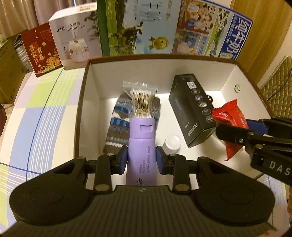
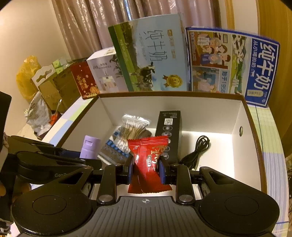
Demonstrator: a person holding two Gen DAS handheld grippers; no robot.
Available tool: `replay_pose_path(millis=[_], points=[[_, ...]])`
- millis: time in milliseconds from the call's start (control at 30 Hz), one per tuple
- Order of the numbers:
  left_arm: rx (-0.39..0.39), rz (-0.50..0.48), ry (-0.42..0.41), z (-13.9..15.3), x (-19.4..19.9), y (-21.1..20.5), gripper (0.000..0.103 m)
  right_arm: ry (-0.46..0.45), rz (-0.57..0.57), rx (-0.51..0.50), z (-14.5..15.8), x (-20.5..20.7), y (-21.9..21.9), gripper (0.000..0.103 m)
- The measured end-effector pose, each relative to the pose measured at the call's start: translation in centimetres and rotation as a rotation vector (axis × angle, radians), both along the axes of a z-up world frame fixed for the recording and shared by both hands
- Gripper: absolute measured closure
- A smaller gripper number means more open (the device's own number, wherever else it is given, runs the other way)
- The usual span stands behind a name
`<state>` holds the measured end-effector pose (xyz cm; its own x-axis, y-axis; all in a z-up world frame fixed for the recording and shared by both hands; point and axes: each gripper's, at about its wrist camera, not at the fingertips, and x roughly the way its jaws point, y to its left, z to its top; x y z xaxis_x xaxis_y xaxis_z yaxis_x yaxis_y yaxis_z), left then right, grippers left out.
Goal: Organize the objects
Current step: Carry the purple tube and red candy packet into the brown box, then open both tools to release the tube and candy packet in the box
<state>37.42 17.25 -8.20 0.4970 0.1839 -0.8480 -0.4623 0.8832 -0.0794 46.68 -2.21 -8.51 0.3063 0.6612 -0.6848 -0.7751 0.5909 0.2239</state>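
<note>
Left gripper (image 1: 141, 157): jaws narrowed onto a purple tube (image 1: 141, 145), which is pinched at its body between the two blue pads (image 1: 123, 156), cap end pointing forward; the tube is held over the near part of a white-lined box (image 1: 94, 80). Right gripper (image 2: 146, 170): jaws closed against a red snack packet (image 2: 147, 160), gripped at its middle with its crimped top edge standing upward and its lower end hanging below the pads; the packet is held above the near edge of the same box. In the left wrist view the right gripper is seen entering from the right side, level with the box rim, the packet (image 1: 231, 124) projecting from it. Both tools are directed forward and slightly downward into the box. Box contents, near to far: a white cap or small bottle (image 1: 172, 143) just beside the tube; a knitted striped sock (image 1: 116, 125) lying flat on the floor of the box; a clear bag of cotton swabs (image 1: 142, 100) resting on the sock; a black carton (image 1: 193, 109) lying at an angle to the right of the swabs; a coiled black cable (image 2: 197, 151) on the floor to the right of the carton. Behind the box, on a checked tablecloth (image 1: 42, 109): two milk cartons (image 1: 138, 29) upright against the far wall of the box, a white humidifier box (image 1: 76, 40) to their left, and a red gift box (image 1: 42, 49) further left. Curtains (image 2: 127, 12) are recorded at the back.
</note>
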Motion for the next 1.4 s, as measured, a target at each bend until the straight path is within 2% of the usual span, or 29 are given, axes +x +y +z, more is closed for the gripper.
replay_pose_path(millis=[267, 433, 533, 800, 1033, 1067, 1167, 1267, 1333, 1400], points=[[-0.028, -0.031, 0.053, -1.4, 0.4, 0.0, 0.075, 0.015, 0.006, -0.017, -0.5, 0.1, 0.1, 0.078], [-0.018, -0.06, 0.056, -1.1, 0.2, -0.2, 0.073, 0.018, 0.017, -0.025, -0.7, 0.0, 0.2, 0.078], [-0.015, -0.061, 0.044, -0.5, 0.1, 0.0, 0.066, 0.023, 0.024, -0.034, -0.8, -0.1, 0.3, 0.078], [0.0, -0.056, 0.0, 1.5, -0.1, 0.6, 0.06, 0.055, 0.042, -0.056, -1.3, -0.2, 0.8, 0.078], [-0.004, -0.062, -0.001, 1.7, -0.2, 0.6, 0.057, 0.091, 0.054, -0.051, -1.4, -0.2, 1.1, 0.077], [-0.003, -0.062, 0.0, 1.7, -0.2, 0.6, 0.057, 0.096, 0.059, -0.051, -1.4, -0.3, 1.2, 0.076], [-0.005, -0.062, 0.002, 1.7, -0.3, 0.5, 0.052, 0.091, 0.043, -0.045, -1.2, -0.4, 0.9, 0.048], [-0.003, -0.066, 0.001, 1.8, -0.4, 0.5, 0.048, 0.087, 0.038, -0.044, -0.9, -0.4, 0.6, 0.046], [-0.002, -0.066, 0.0, 1.9, -0.6, 0.4, 0.04, 0.094, 0.03, -0.051, -0.8, -0.4, 0.3, 0.042], [0.003, -0.067, 0.0, 2.0, -0.7, 0.4, 0.035, 0.097, 0.019, -0.059, -0.6, -0.4, 0.0, 0.033]])
